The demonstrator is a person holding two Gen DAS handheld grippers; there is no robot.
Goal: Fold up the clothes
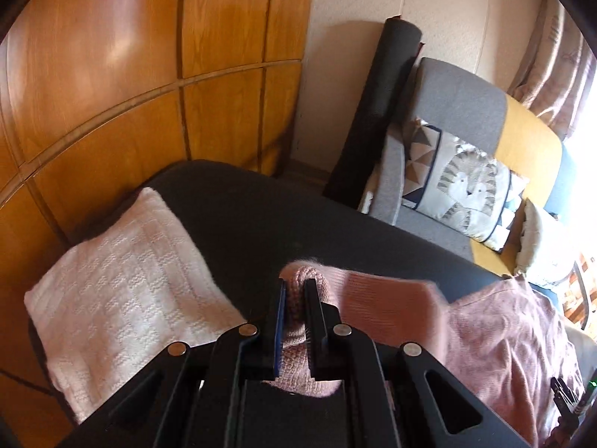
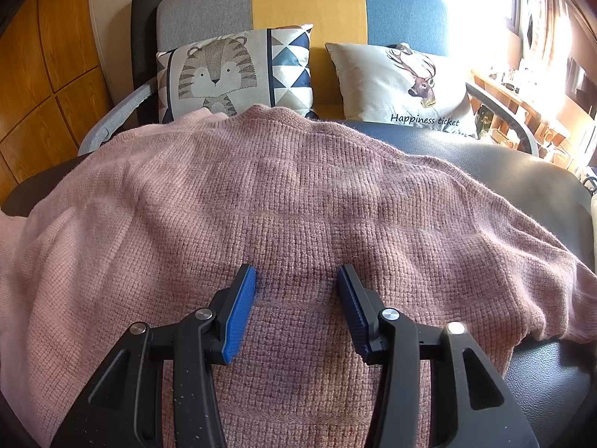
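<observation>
On the dark table | your left gripper pinches the pink sweater | your right gripper hovers spread above it

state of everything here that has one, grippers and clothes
left gripper: shut on a bunched fold of the pink sweater
right gripper: open, over the sweater
pink sweater: spread out, not yet folded
white knit: already folded, lying to the left
</observation>
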